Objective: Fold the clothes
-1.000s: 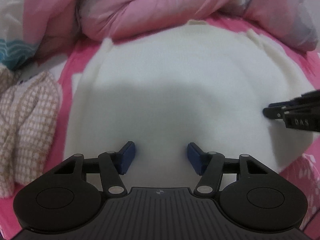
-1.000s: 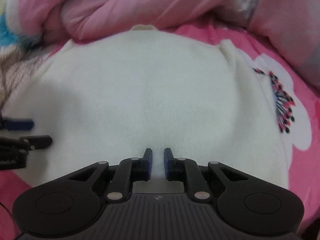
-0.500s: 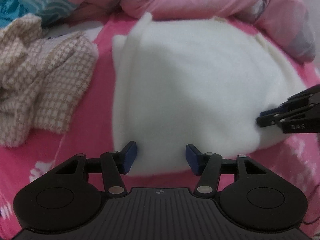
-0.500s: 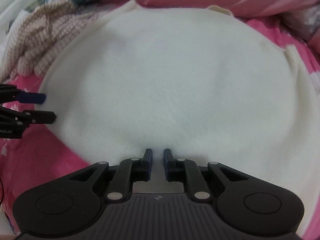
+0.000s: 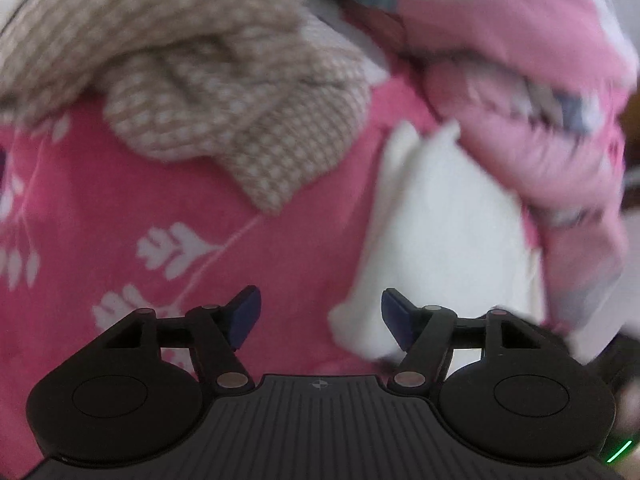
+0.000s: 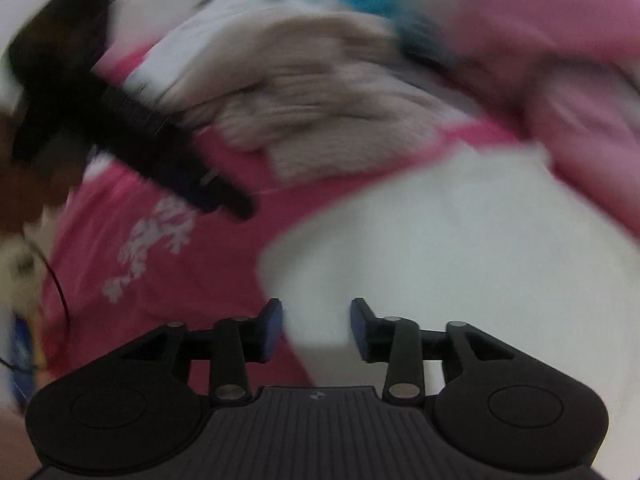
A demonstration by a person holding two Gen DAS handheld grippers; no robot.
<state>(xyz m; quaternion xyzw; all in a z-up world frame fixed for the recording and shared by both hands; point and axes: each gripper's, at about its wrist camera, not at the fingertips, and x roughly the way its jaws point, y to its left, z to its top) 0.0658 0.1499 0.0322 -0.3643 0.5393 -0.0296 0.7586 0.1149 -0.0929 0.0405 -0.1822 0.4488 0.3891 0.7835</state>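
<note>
Loosely, white garment (image 6: 460, 248) on pink bedsheet (image 5: 120, 208), beige checked knit (image 5: 224, 92) beside

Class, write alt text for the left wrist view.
The left tool, jaws opening with nothing between them, hangs over a pink floral bedsheet. A folded white garment lies to the right, a beige checked garment above, and a pink quilt at upper right.

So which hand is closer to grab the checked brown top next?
Probably left. The left gripper faces the brown top across the pink sheet, jaws opening and empty. The right gripper is over the white top.
</note>
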